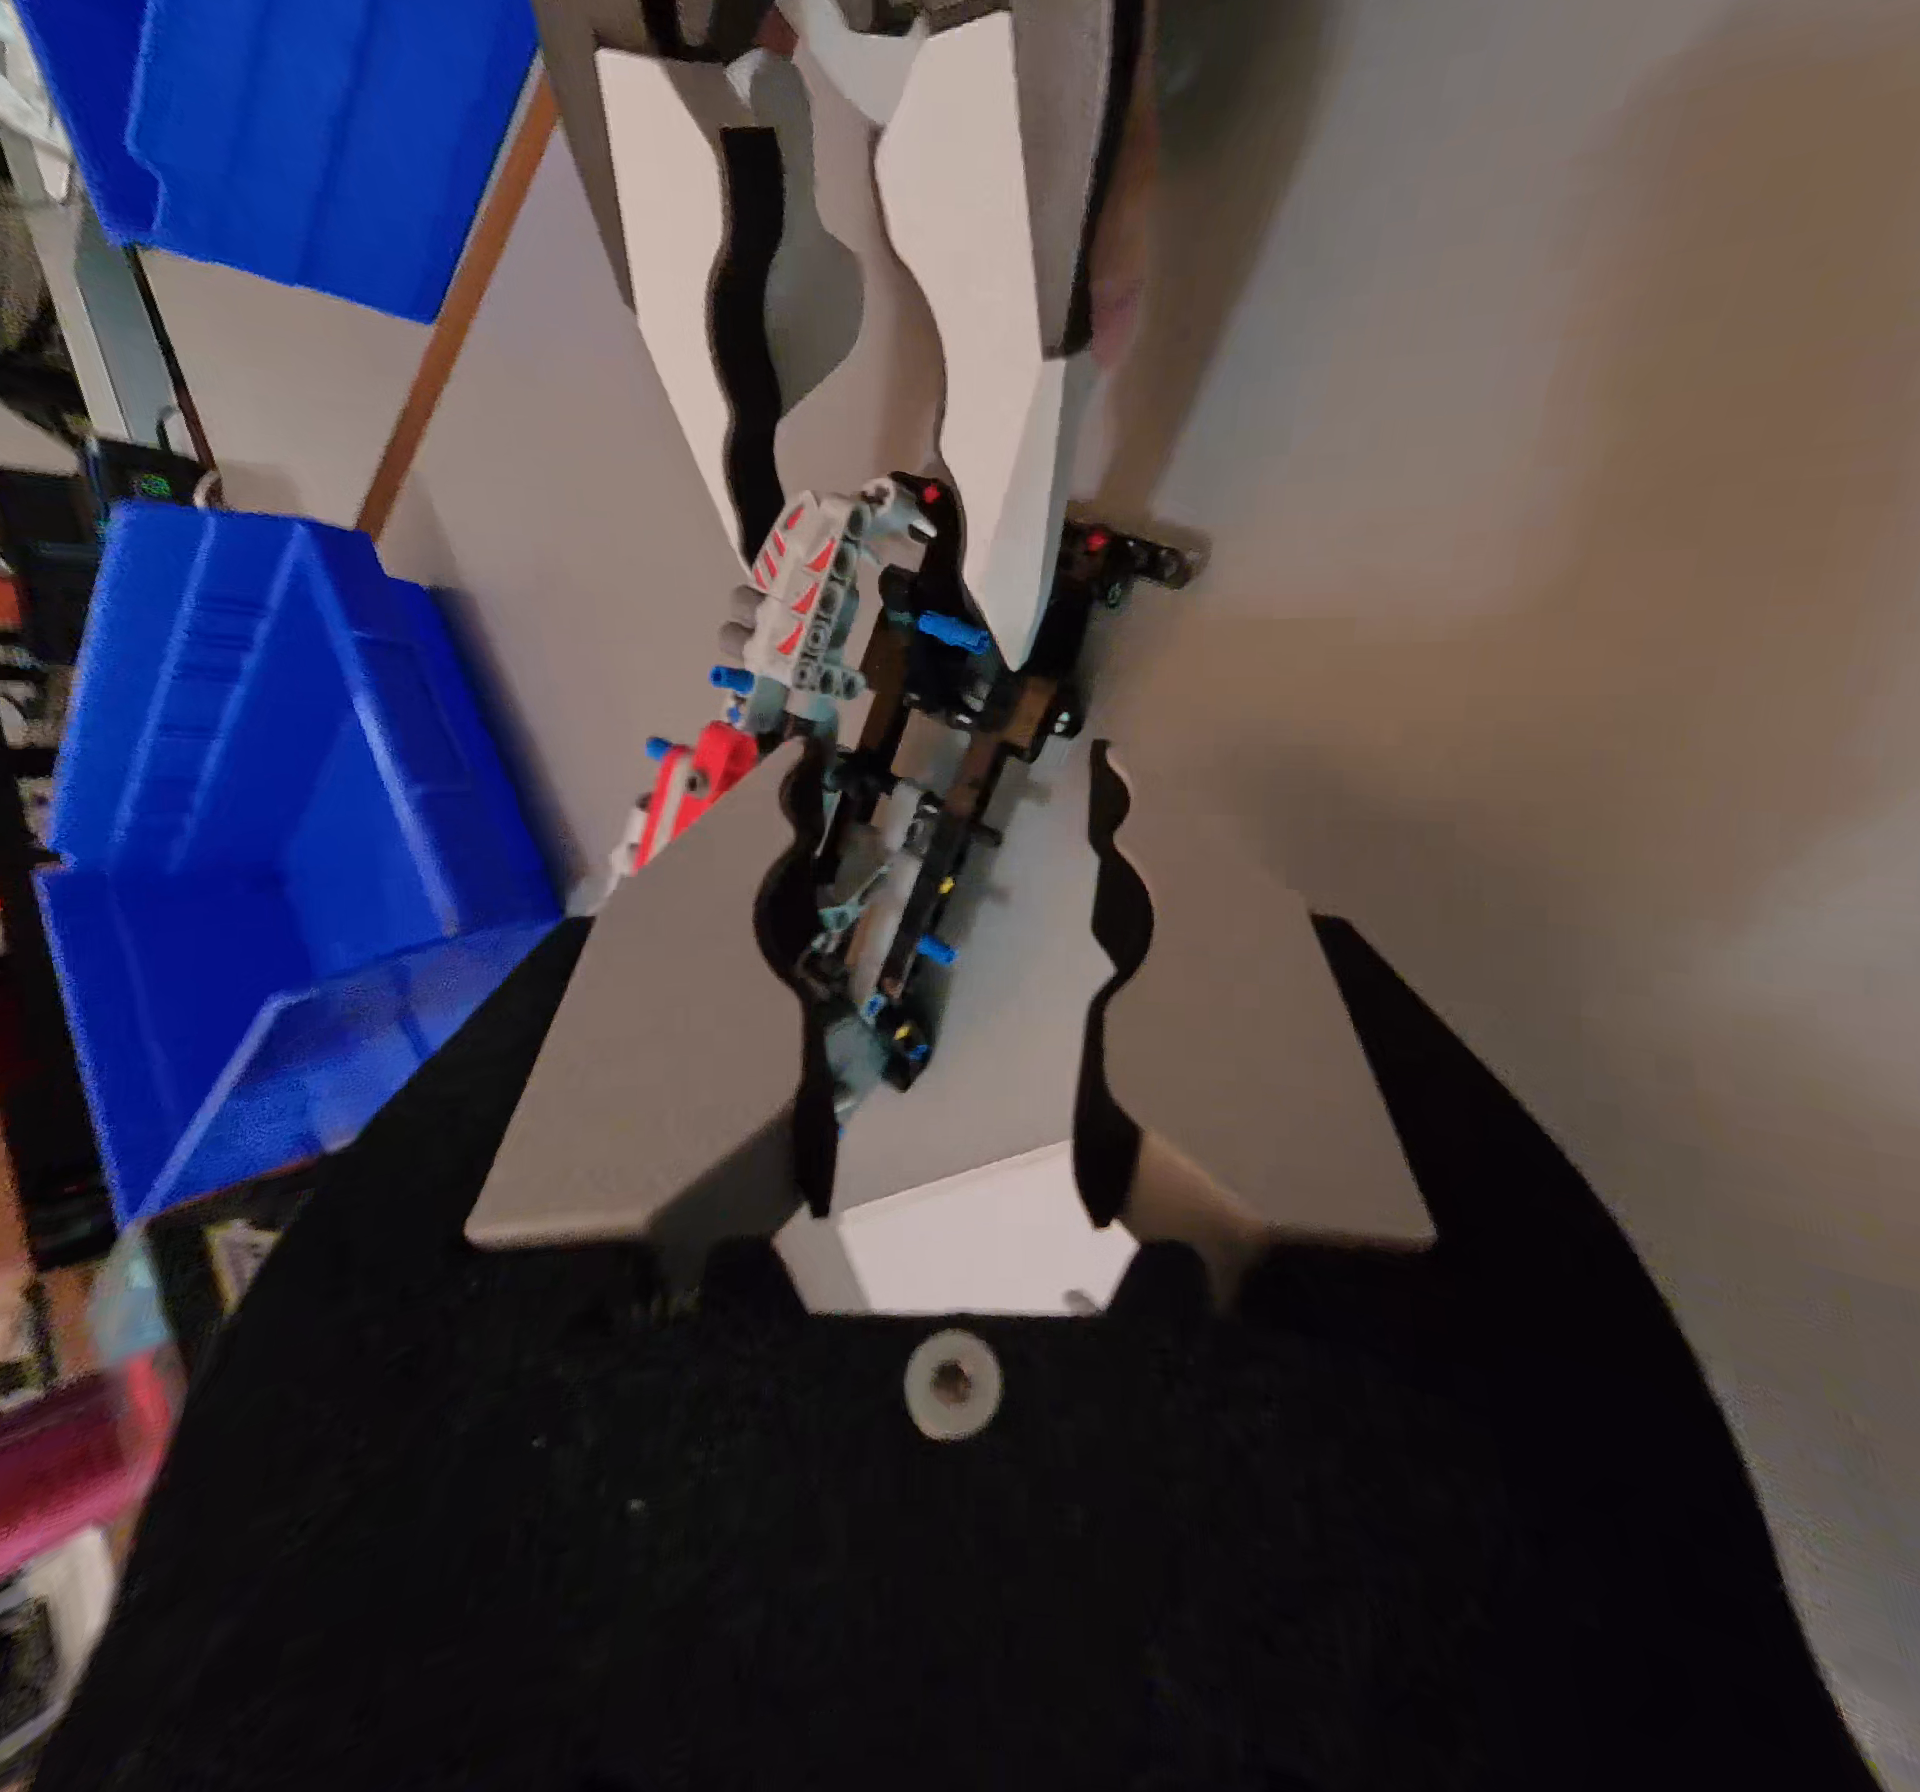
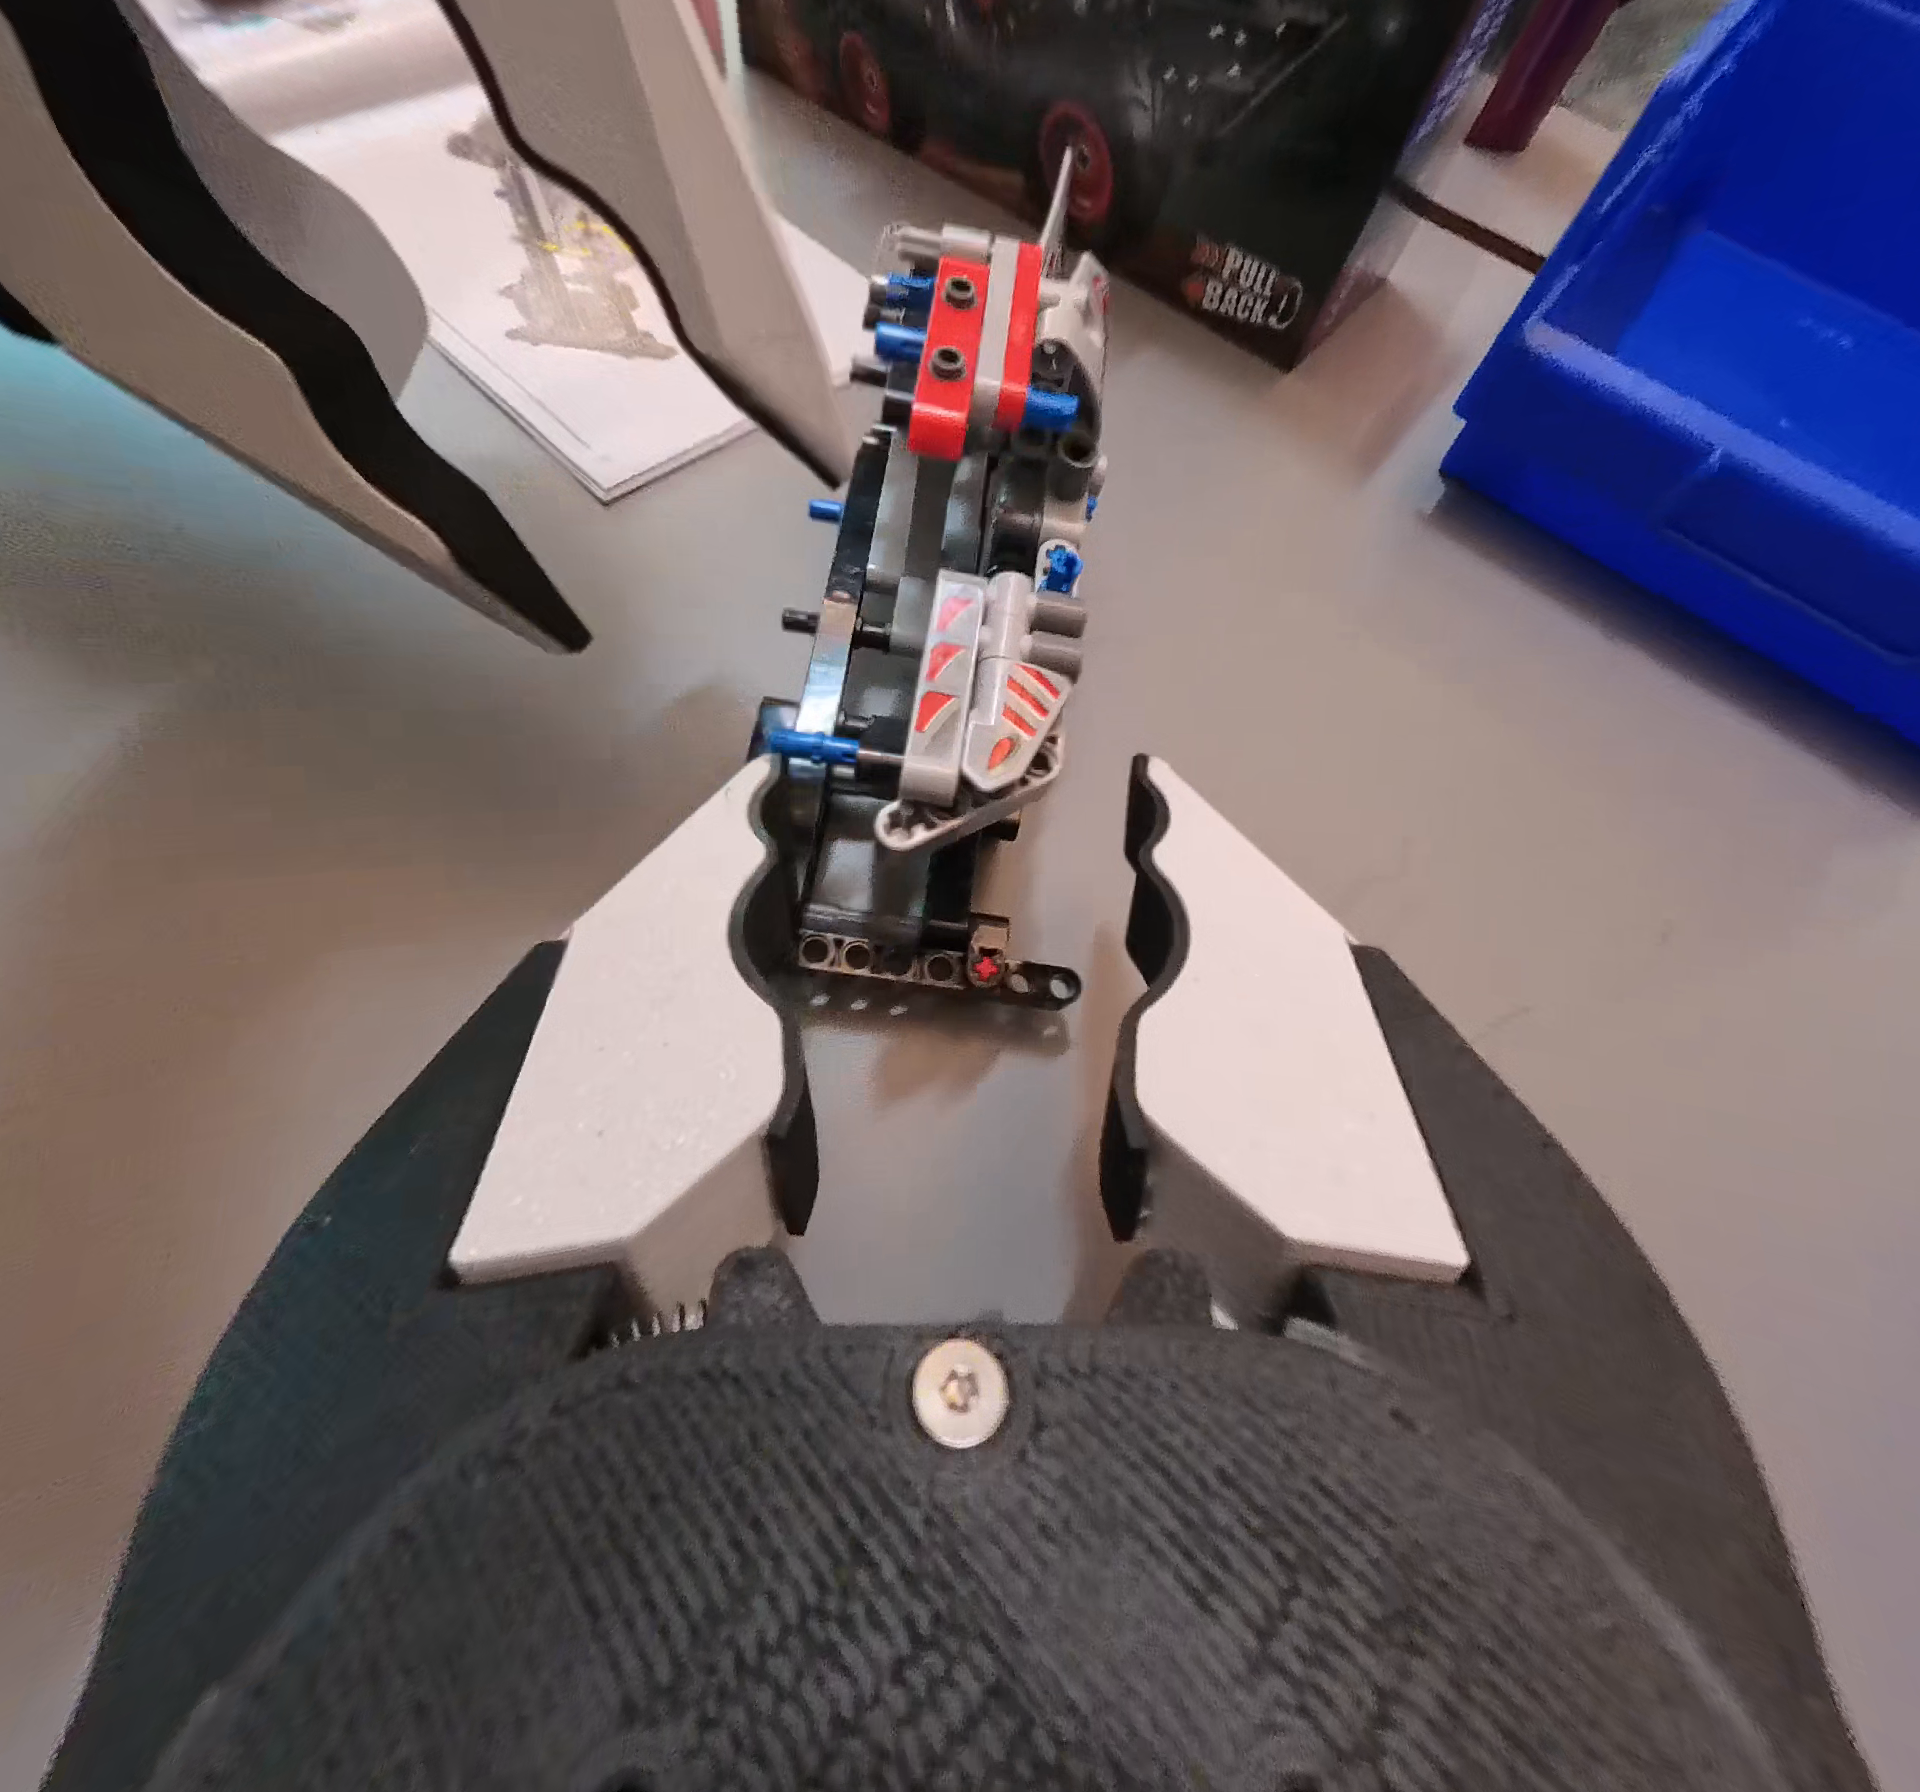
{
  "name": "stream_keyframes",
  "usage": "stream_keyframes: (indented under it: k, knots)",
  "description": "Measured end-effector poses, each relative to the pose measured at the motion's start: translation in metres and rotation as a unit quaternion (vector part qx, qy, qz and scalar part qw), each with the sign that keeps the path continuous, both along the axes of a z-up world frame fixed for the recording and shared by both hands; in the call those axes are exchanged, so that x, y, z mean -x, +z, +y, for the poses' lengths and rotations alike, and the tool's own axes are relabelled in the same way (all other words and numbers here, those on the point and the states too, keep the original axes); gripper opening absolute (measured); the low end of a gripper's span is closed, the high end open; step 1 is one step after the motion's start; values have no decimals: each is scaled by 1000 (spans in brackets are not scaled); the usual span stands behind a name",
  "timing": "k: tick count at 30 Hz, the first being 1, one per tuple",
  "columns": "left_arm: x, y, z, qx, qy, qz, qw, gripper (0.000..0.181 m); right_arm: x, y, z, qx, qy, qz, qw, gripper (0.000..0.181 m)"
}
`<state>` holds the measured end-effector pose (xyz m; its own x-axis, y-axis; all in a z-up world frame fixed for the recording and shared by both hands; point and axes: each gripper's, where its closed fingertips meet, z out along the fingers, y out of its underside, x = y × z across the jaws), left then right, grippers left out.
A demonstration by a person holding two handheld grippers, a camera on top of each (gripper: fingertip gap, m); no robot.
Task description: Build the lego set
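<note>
Standing on edge on the tabletop (image 2: 1351, 807), the half-built lego chassis (image 2: 935, 620) lies at twelve o'clock between both spread, empty tongs: right tongs (image 2: 951, 776), left tongs (image 1: 940, 766). Judged mid-assembly; next needs a steadying grip.

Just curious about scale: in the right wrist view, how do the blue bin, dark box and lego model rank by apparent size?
1. Dark box
2. Blue bin
3. Lego model

Box and bin are both cut off, so their order is unsure.

The lego model (image 2: 935, 599) is glossy hard plastic on a smooth, faintly reflective grey table (image 2: 1351, 755), the right gripper (image 2: 951, 776) has matt grainy grey fingers (image 2: 644, 1015) on a rough ridged black printed body, the blue bin (image 2: 1714, 371) is smooth plastic, and the box (image 2: 1091, 80) is glossy card.
</note>
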<state>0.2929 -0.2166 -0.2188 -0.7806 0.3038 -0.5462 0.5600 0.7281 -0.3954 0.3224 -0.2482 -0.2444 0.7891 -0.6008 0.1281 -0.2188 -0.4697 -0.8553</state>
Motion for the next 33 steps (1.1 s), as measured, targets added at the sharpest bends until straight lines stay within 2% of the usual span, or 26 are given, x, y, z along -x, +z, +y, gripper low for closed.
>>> stream_keyframes:
  k: [4,8,10,14,17,26,33]
  knots:
    - [-1,-17,-2,27,56,42,997,35,11,-15,0,40,7,11,999,55]
    - [9,-26,-17,75,80,151,982,36,17,-12,-4,25,3,17,1000,48]
    - [11,-27,-22,98,86,176,976,36,21,-11,-9,17,-7,38,999,44]
    - [8,-28,-24,123,106,193,968,32,26,-9,-16,23,-32,55,998,41]
    - [4,-32,-23,119,116,200,966,32,28,-10,-9,17,-40,56,997,42]
    - [5,-35,-27,127,97,207,965,30,26,-14,-4,7,-62,49,997,28]
    - [4,-33,-28,135,81,221,962,29,24,-14,-6,10,-60,42,997,24]
